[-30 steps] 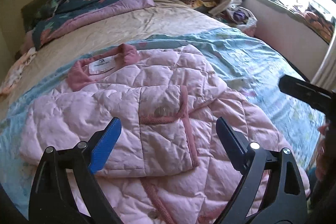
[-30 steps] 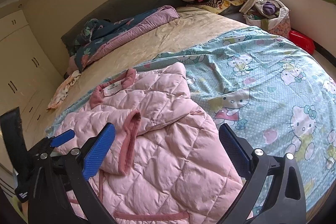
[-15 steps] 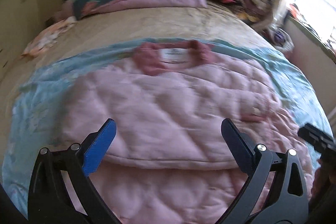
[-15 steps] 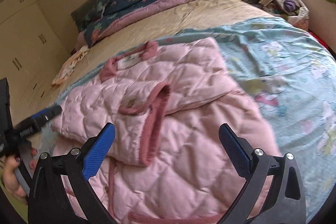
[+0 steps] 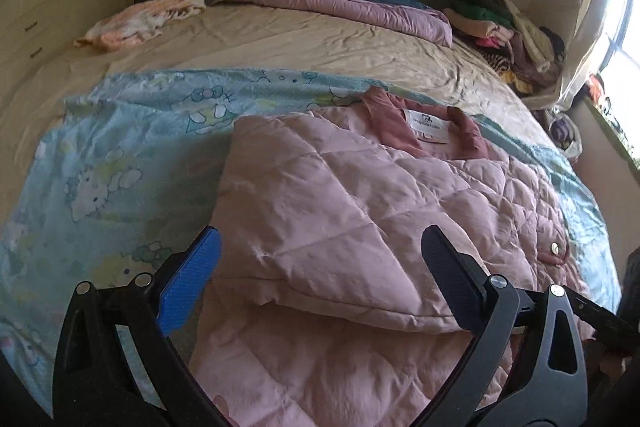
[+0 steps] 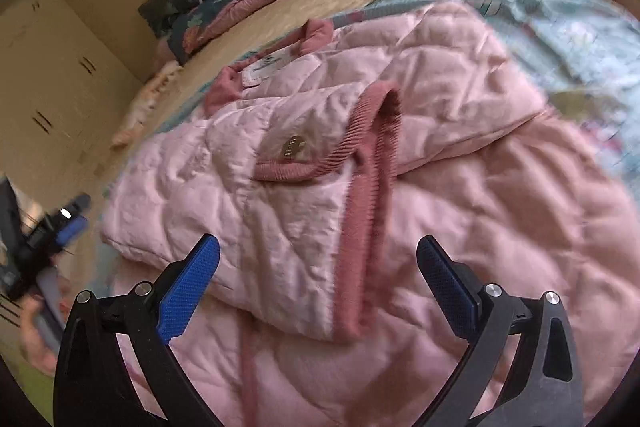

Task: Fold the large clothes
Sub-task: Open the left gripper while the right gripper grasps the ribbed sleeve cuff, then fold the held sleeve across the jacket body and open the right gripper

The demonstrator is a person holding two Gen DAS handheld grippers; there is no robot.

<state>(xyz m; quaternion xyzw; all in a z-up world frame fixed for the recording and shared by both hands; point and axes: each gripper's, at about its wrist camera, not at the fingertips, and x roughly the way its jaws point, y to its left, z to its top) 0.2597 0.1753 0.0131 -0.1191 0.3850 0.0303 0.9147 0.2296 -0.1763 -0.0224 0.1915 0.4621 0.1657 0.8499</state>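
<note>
Pink quilted jacket (image 5: 360, 211) lies beneath wide-open left claw (image 5: 320, 275), untouched.

The white neck label (image 5: 430, 121) on the pink jacket (image 5: 360, 211) bears print too small to read.

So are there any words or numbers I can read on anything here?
White neck label inside the collar of the pink quilted jacket: a small dark logo and a line of print, too small and blurred to read in either view.
Light blue sheet: cartoon cat pictures only, no words I can make out.
Nothing else carries readable writing.
</note>
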